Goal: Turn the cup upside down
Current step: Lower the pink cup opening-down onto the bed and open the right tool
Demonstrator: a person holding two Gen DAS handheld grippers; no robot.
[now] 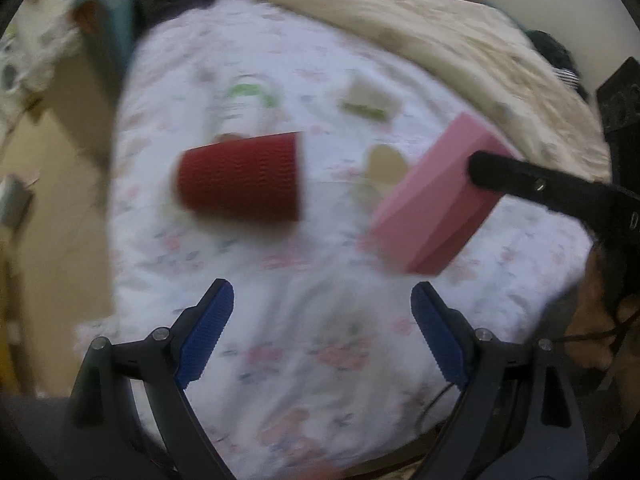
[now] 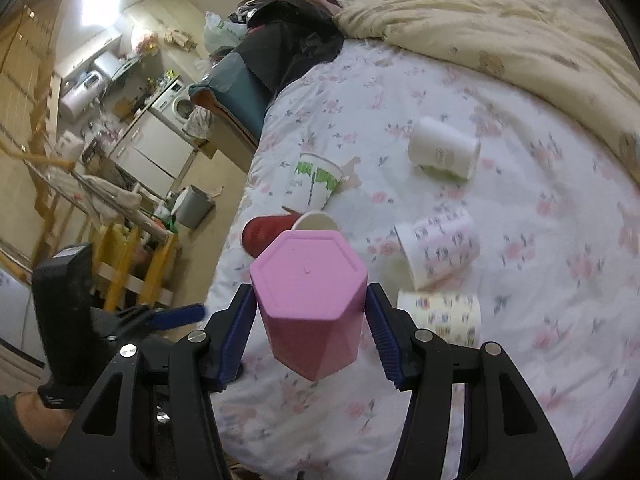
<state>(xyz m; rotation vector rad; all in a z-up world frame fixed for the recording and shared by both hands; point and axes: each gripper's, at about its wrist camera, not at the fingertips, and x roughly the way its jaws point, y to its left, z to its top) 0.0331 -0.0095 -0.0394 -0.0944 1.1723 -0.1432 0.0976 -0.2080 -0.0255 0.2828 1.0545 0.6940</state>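
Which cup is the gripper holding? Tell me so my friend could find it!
Start at the bed with the white flowered sheet, where several cups lie scattered. Near the front, the right gripper has its blue fingers on either side of the pink cup. Unlike the round paper cups around it, this one is plain pink with flat angled sides and a six-sided base.

A lived-in home: a floral bedsheet (image 2: 440,92), cream duvet (image 2: 500,20), with washing machine (image 2: 182,106) and kitchen clutter beyond
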